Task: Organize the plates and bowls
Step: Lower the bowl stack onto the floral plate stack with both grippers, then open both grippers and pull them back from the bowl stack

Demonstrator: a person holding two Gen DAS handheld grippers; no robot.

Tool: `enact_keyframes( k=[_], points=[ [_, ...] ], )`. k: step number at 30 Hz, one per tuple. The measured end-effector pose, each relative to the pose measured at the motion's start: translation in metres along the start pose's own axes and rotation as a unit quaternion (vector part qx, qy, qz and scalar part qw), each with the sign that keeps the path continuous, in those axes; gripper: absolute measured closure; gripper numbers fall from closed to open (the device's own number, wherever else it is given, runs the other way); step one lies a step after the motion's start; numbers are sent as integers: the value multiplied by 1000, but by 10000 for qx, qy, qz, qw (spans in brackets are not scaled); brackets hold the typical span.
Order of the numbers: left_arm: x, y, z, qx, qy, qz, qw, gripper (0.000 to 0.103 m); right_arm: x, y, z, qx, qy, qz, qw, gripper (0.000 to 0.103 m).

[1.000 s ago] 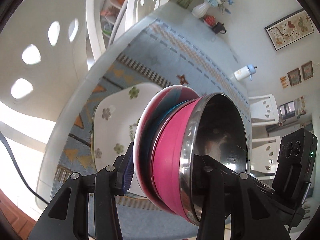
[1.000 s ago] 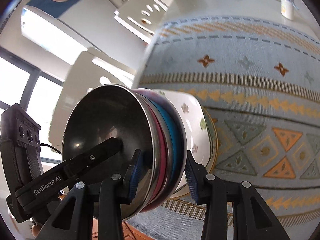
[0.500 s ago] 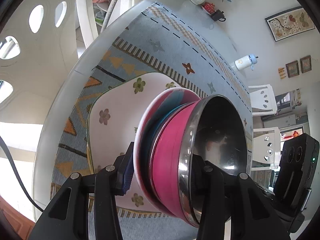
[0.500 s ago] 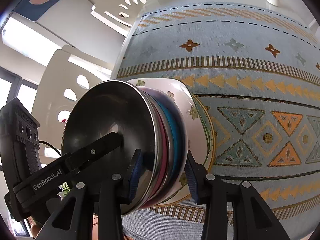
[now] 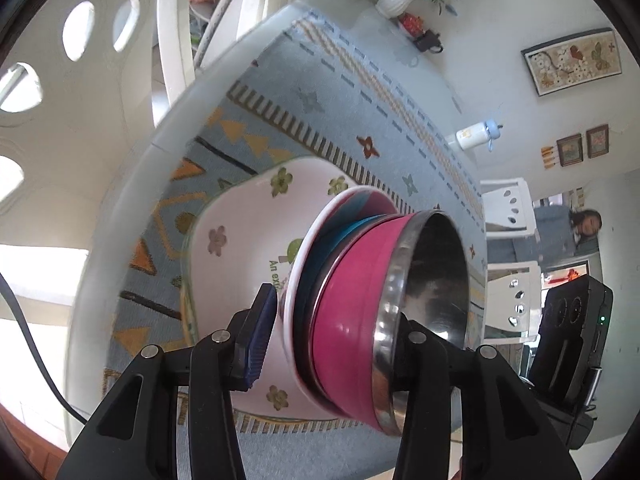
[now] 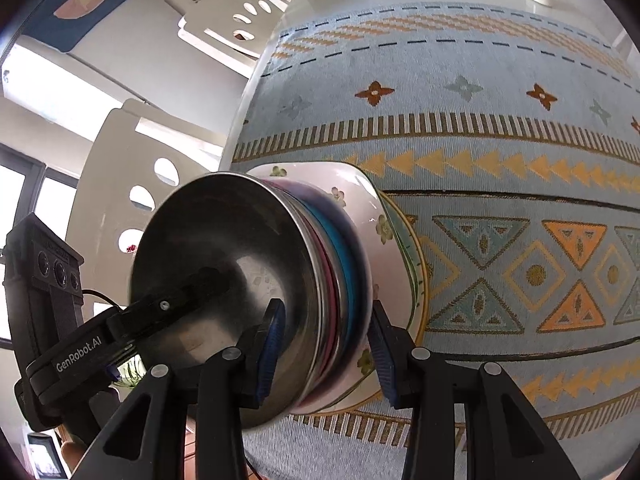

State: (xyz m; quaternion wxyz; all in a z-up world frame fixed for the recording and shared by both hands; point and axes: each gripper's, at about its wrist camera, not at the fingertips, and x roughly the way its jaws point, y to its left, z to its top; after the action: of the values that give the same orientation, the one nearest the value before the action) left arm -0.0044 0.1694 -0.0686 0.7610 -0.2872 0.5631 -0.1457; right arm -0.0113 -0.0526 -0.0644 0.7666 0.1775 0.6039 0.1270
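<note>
Both grippers clamp the same nested stack of bowls (image 5: 352, 308) from opposite sides, just above a white square plate with flowers (image 5: 240, 248). The stack has a steel bowl (image 5: 436, 276) innermost, then a pink bowl (image 5: 344, 320), a blue one and a white one (image 5: 300, 272) outermost. My left gripper (image 5: 332, 336) is shut on its rim. My right gripper (image 6: 324, 344) is shut on the opposite rim; the stack (image 6: 320, 272) and the plate (image 6: 400, 280) show there too. The left gripper's finger reaches into the steel bowl (image 6: 224, 256).
The plate lies near the corner of a table with a blue patterned cloth (image 6: 480, 128). White chairs (image 6: 132, 184) stand along the table edge. A vase of flowers (image 5: 396, 0), a small dark pot (image 5: 428, 42) and a white bottle (image 5: 476, 136) stand at the far end.
The stack and both grippers have moved over the flowered plate and lowered toward it. Both grips stay the same.
</note>
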Motion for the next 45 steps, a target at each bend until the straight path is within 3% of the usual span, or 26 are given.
enact_keyframes(
  k=[6,12,15,20,27,31,33,35,39,45],
  points=[
    [-40,-5,-13,213,-367,31,9991,61,-32,0,-17,-36,-194,65,9998,61],
    [-85,-38,-30,696,-987,368,9920,61,-81,11,-32,-312,-880,-226,9954,57],
    [-107,-73,-35,1158,-1383,717,9810,60,-106,26,-33,-754,-1308,-648,9864,51],
    [-128,-137,-56,2035,-2019,1286,9494,38,-141,35,-40,-1127,-1870,-1154,9690,48],
    [-127,-181,-78,2301,-2056,1450,9401,38,-168,3,-56,-674,-1993,-1365,9680,48],
    [-124,-187,-84,2339,-1992,1334,9422,38,-177,-4,-65,-580,-2038,-1472,9662,48],
    [-120,-185,-85,2405,-1951,1336,9414,38,-180,-3,-68,-556,-2011,-1452,9672,41],
    [-115,-183,-81,2463,-1898,1296,9416,38,-179,3,-68,-583,-2056,-1539,9647,26],
    [-101,-178,-62,2553,-1774,1421,9398,38,-169,17,-55,-691,-2166,-1757,9578,26],
    [-84,-170,-41,2732,-1590,1565,9357,38,-150,18,-25,-441,-2074,-1842,9597,26]
  ],
)
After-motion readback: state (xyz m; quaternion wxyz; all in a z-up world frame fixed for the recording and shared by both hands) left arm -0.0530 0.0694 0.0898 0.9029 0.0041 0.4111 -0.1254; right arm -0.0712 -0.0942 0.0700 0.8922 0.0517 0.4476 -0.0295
